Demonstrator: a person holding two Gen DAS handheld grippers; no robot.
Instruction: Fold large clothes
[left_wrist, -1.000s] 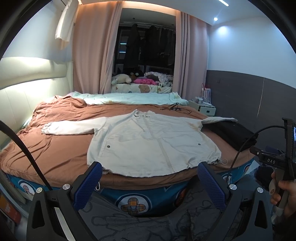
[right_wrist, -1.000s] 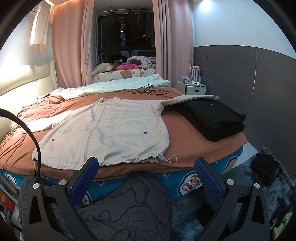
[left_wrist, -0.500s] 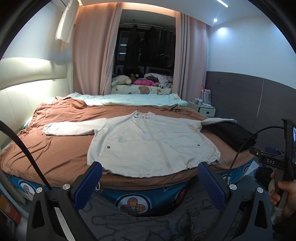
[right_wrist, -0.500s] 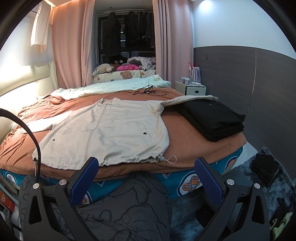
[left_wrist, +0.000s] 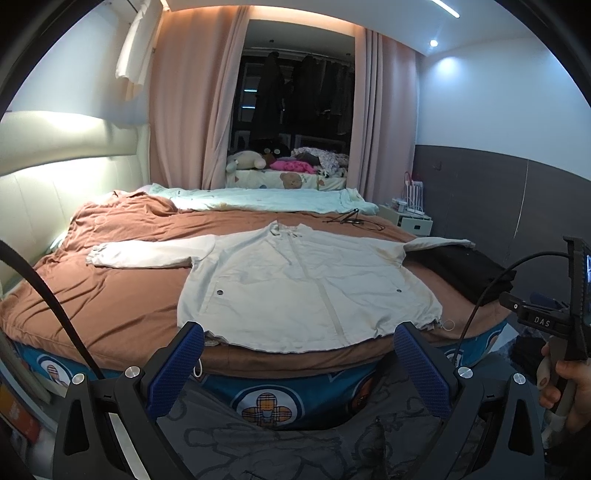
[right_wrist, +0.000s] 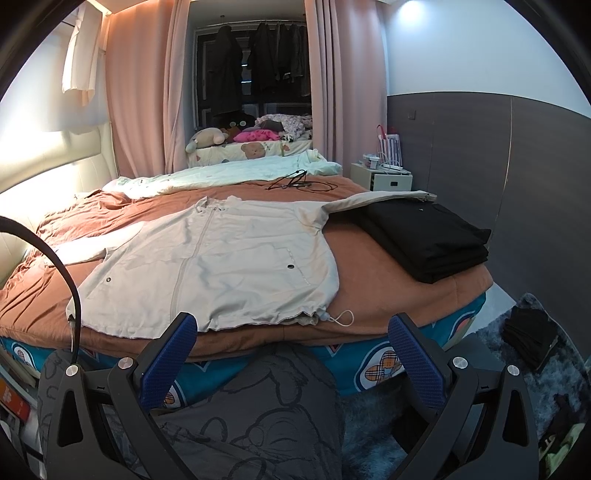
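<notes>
i'm holding both grippers back at the foot of the bed (left_wrist: 110, 332), w/ nothing in either one: left gripper (left_wrist: 301, 363) is sitting w/ its blue pads spread wide, right gripper (right_wrist: 295, 354) same, wide apart & pinching nothing. the beige jacket (left_wrist: 306, 288) is lying flat, front up, on the brown cover, hem toward me near the bed edge, zipper running down the middle, collar at the far end. its one sleeve (left_wrist: 147, 254) is stretching straight out to the left side; the other sleeve (right_wrist: 373, 201) is reaching right & its cuff is resting on top of the black folded stack (right_wrist: 424, 236). hem drawcord (right_wrist: 341, 317) is trailing loose at the right corner. so i'm judging we're at the very start for this piece: it's spread & smoothed, but no fold is showing yet, sleeves not brought in, body not halved. the black stack looks like finished work, tho i can't confirm that. what's left, imo: sleeves in across the chest, sides in, then hem up toward collar, then prob. stacking it. neither gripper is touching fabric atm; both are hanging short of the hem, above the person's lap.
</notes>
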